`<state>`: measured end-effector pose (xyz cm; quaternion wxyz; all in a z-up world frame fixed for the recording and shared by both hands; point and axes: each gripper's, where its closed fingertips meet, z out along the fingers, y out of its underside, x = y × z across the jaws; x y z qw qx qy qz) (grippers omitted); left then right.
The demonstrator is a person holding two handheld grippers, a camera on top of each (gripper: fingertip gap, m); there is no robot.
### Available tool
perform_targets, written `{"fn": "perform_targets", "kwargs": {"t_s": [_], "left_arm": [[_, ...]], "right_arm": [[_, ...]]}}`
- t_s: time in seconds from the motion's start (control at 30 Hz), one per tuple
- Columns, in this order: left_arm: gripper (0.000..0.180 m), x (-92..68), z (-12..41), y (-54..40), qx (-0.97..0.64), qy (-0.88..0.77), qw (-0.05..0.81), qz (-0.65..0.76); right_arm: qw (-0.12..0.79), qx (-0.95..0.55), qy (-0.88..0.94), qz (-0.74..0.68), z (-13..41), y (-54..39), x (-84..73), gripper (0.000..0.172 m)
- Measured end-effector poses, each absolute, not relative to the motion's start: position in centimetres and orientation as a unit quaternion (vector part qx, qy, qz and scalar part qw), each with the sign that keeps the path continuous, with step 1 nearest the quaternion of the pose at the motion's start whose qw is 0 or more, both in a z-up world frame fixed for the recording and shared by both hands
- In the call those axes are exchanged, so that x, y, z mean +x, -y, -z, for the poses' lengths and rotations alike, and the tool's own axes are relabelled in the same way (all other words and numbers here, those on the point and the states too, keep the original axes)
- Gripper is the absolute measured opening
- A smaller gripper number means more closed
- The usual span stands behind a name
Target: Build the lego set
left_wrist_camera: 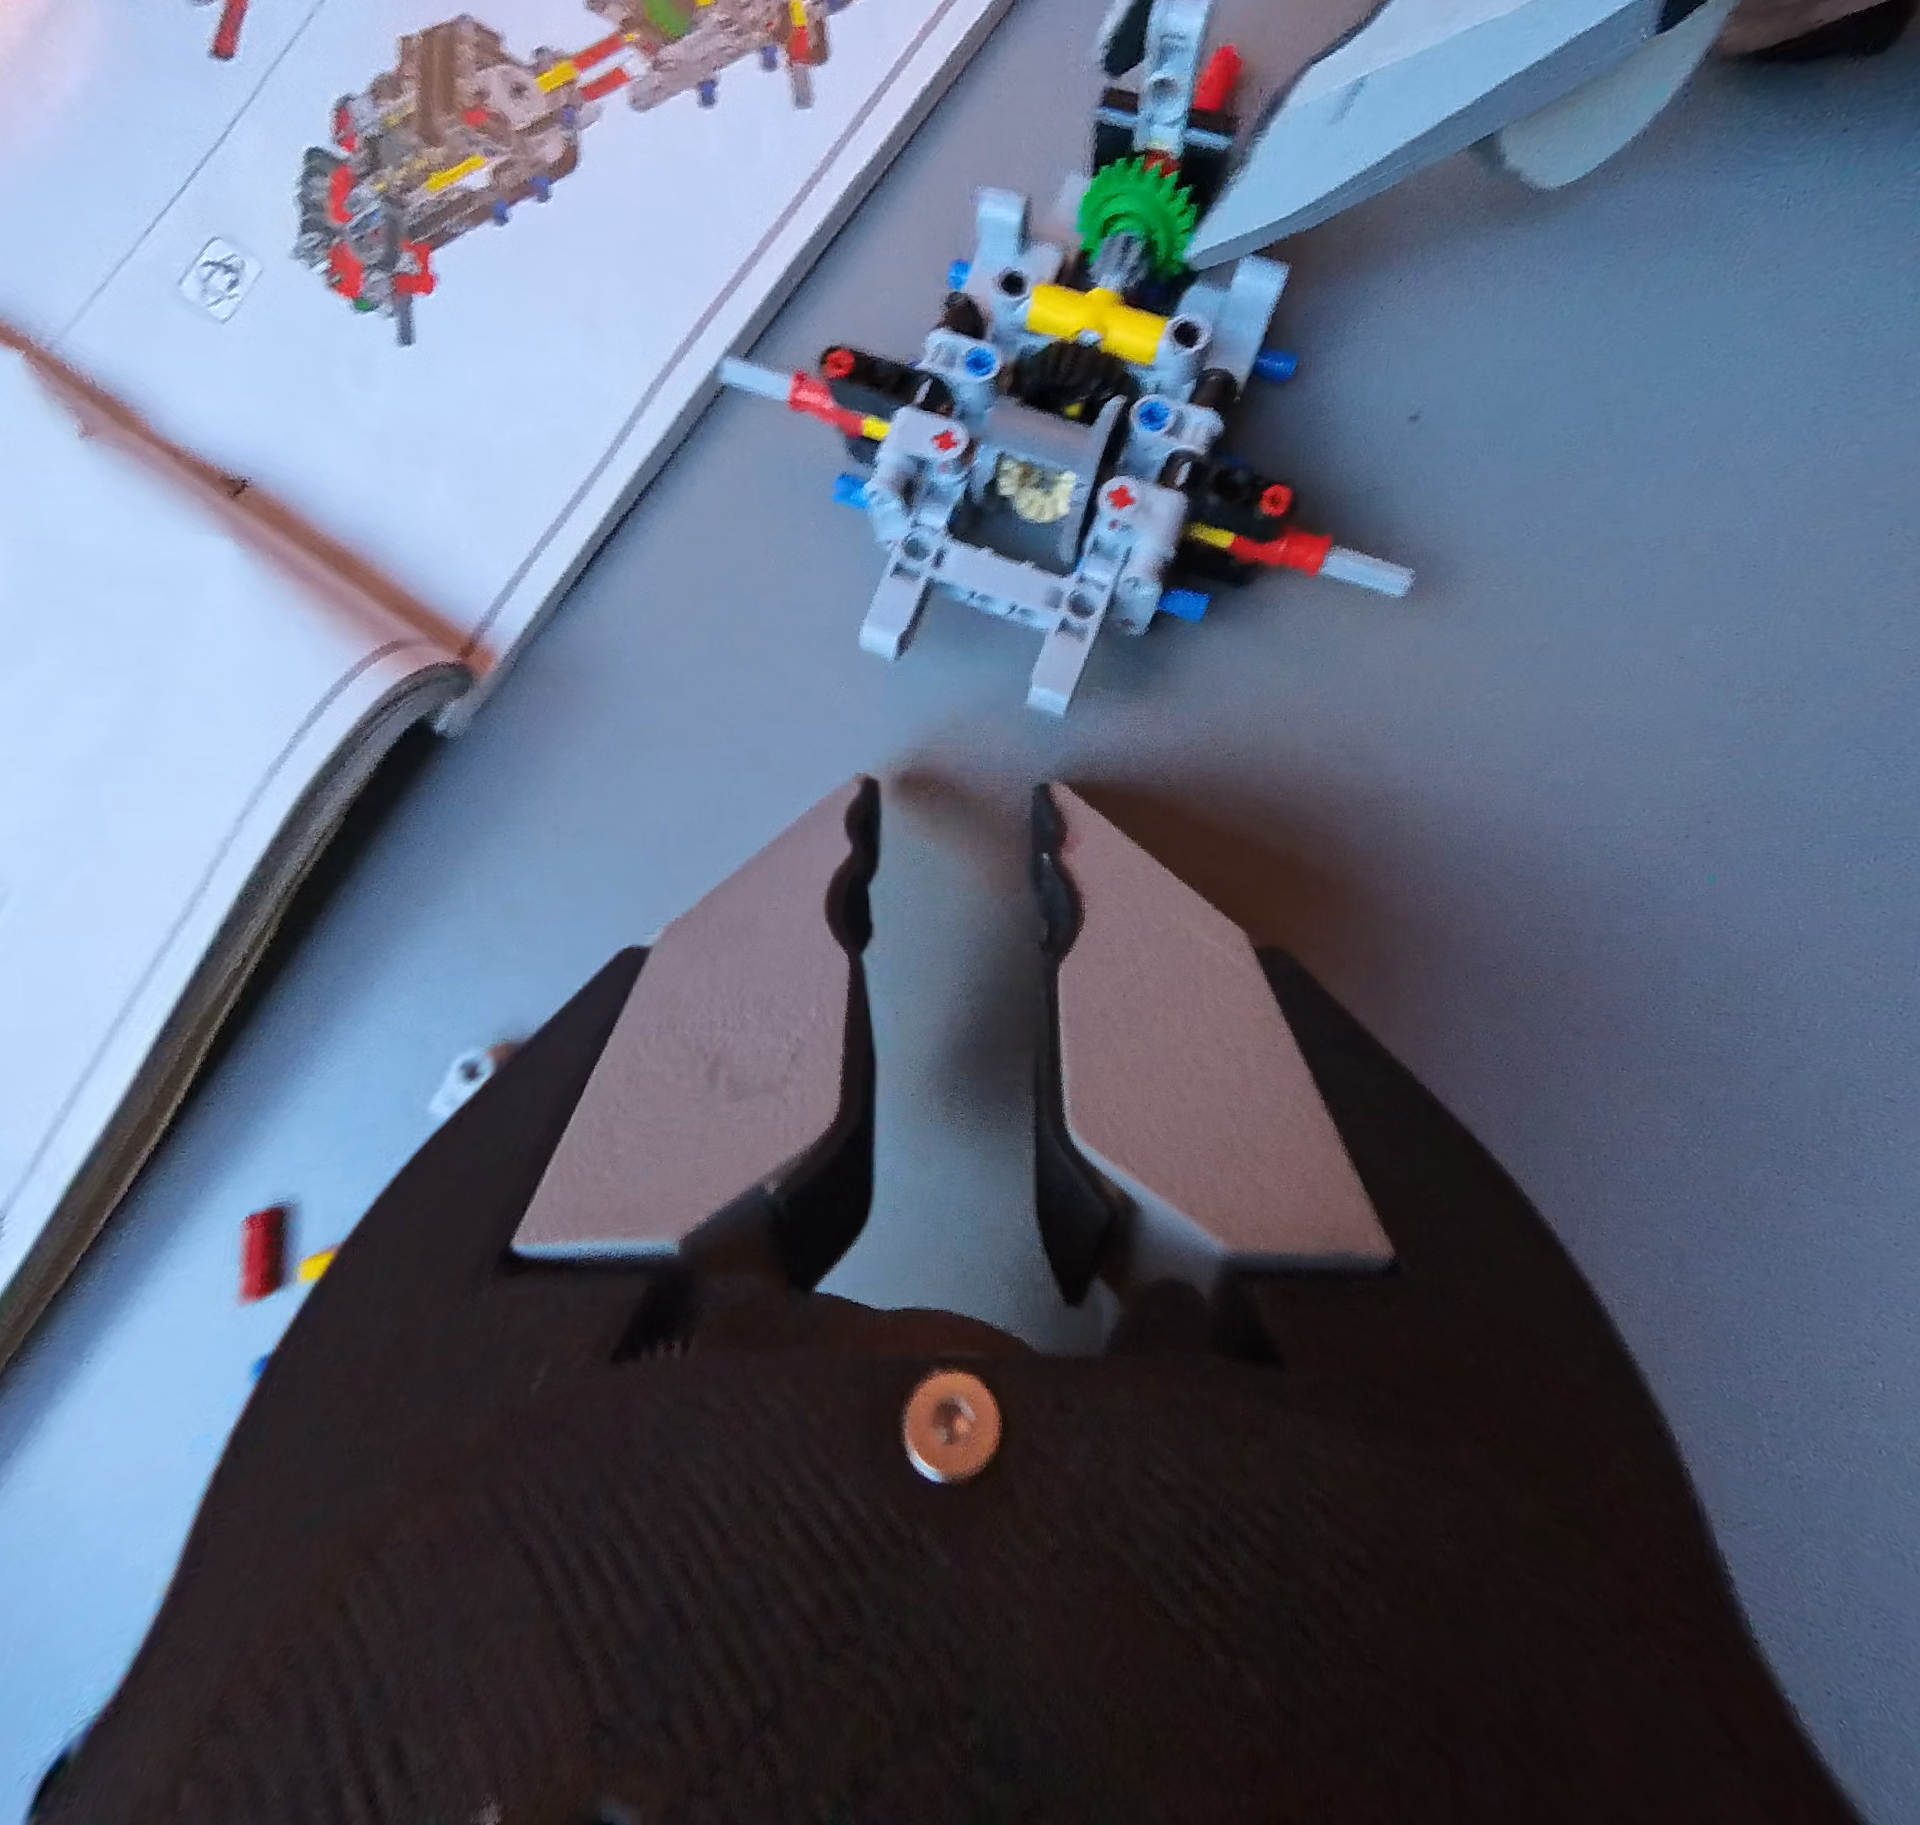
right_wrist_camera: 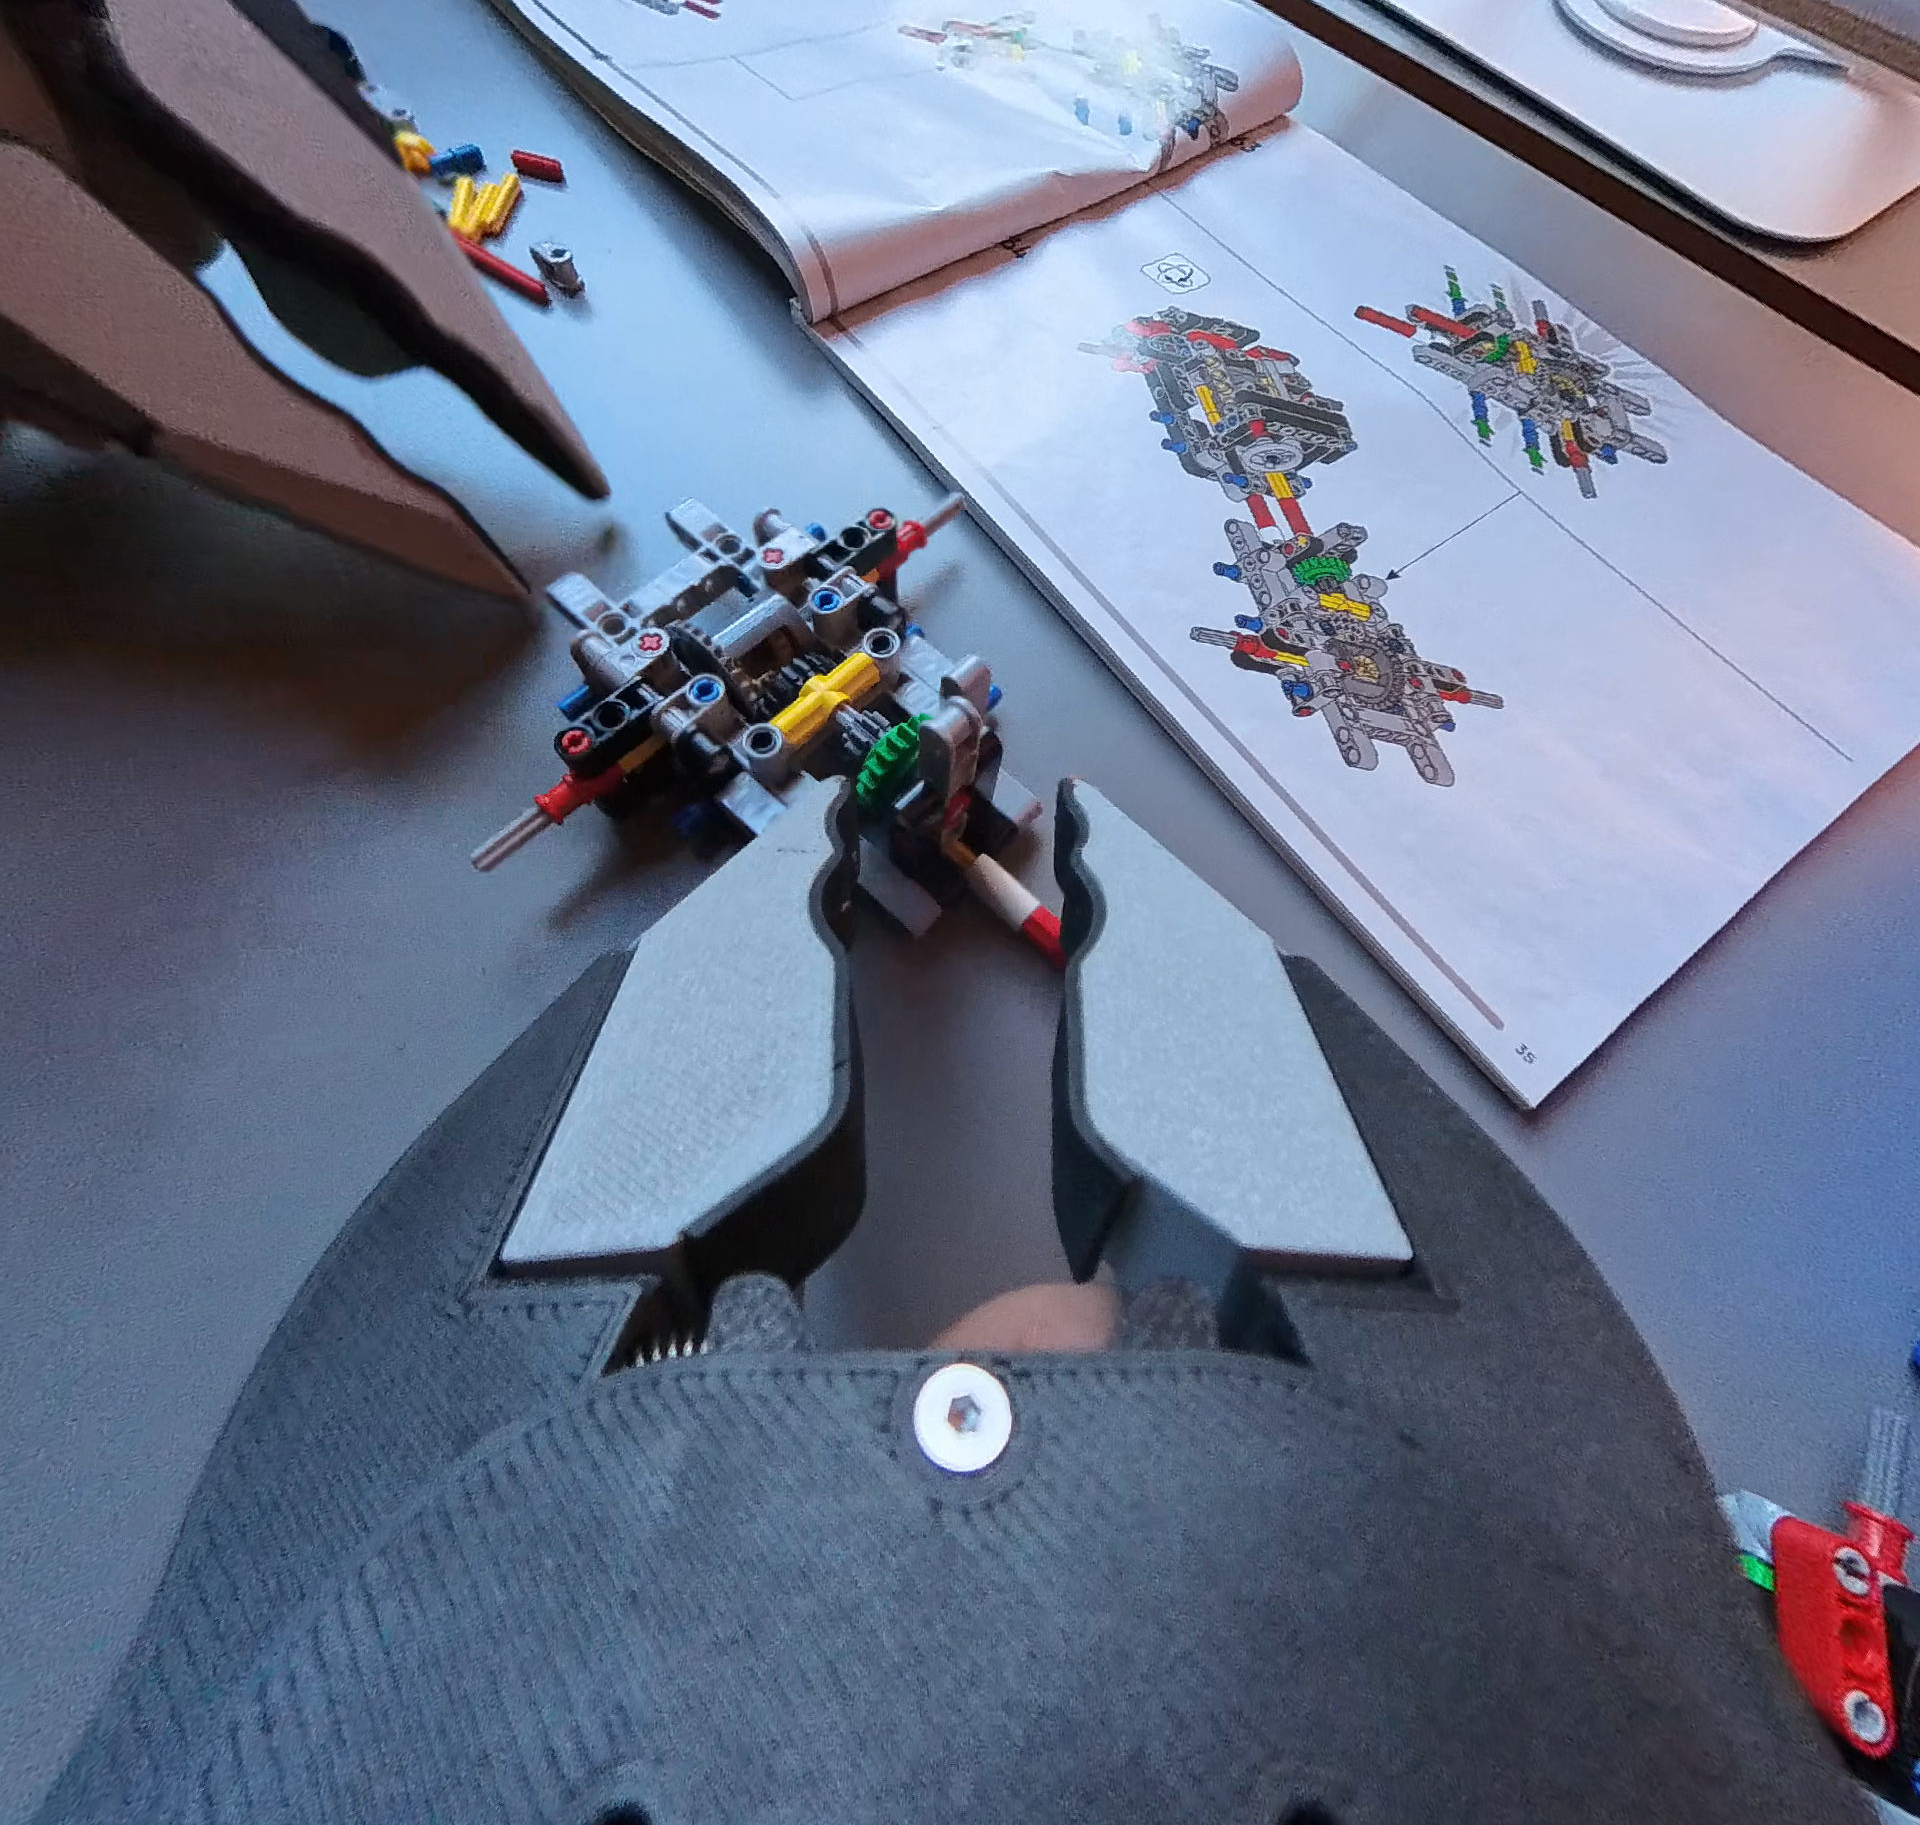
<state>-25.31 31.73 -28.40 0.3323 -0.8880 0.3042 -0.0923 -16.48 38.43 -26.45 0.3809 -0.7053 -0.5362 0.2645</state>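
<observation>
Two handheld grippers work over one grey tabletop. Nearest in the right wrist view, the right gripper stands with its fingers parted around the near end of a brick-built gear assembly; a white-and-red axle juts from that end between the fingers, its red tip against the right-hand pad, but no squeeze on it is visible — the jaws read as released. The left gripper hovers just short of the assembly's opposite end with a clear gap between its pads and only bare table between them. On the assembly, one green gear and one yellow connector show. Beside it lies one open instruction booklet showing two pages. Farther off, a scatter of loose small pieces — red, yellow and blue — lies on the table. Farthest, one flat silver stand base rests on a brown surface.
</observation>
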Motion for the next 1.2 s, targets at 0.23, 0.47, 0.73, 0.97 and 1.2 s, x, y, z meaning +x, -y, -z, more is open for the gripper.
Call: {"fn": "perform_targets", "kwargs": {"t_s": [0.23,0.47,0.73,0.97,1.2], "left_arm": [[0.031,-29.9,23.9,-28.5,-0.888,-0.26,0.365,0.1],[0.03,-32.1,24.8,-20.9,-0.907,-0.294,0.286,0.097],[0.02,-31.7,28.6,-17.6,-0.909,-0.344,0.22,0.087],[0.0,-29.8,28.7,-18.9,-0.907,-0.311,0.258,0.116],[0.009,-32.6,25.8,-19.9,-0.915,-0.256,0.304,0.06]], "right_arm": [[0.395,-0.698,0.536,-0.264,26.0,-39.1,-14.9,0.036],[0.427,-0.683,0.529,-0.266,24.6,-39.2,-13.3,0.035],[0.44,-0.684,0.517,-0.265,24.7,-39.3,-11.7,0.033],[0.45,-0.682,0.509,-0.273,24.4,-39.0,-11.1,0.031],[0.457,-0.674,0.517,-0.265,24.3,-38.5,-11.1,0.03]]}}
